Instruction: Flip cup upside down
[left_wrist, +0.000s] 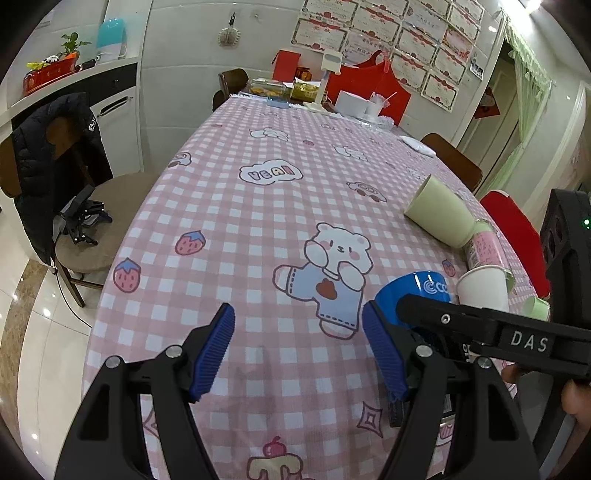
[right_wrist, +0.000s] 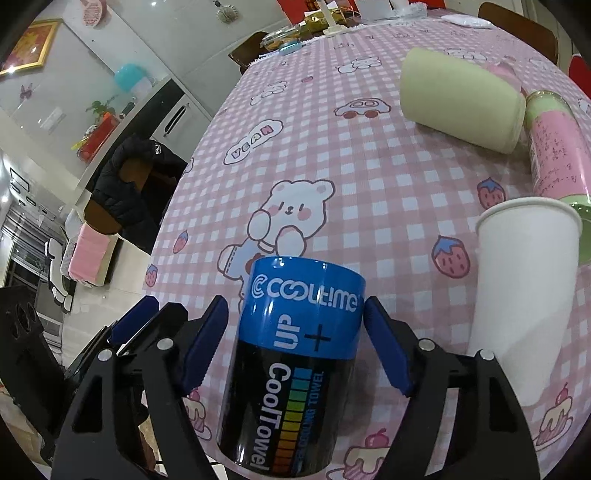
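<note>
A blue and black "CoolTime" cup (right_wrist: 295, 362) stands on the pink checked tablecloth (right_wrist: 369, 184), between the fingers of my right gripper (right_wrist: 295, 343). The jaws are open, with a gap on the left side and the right pad close to the cup. In the left wrist view the same cup (left_wrist: 410, 291) sits just right of my left gripper (left_wrist: 299, 350), partly hidden behind the right gripper's body (left_wrist: 498, 332). My left gripper is open and empty above the cloth.
A white paper cup (right_wrist: 524, 291) stands right of the blue cup. A pale green cup (right_wrist: 461, 99) and a pink and green bottle (right_wrist: 554, 147) lie on their sides behind. Chairs stand around the table; clutter sits at its far end (left_wrist: 332, 96).
</note>
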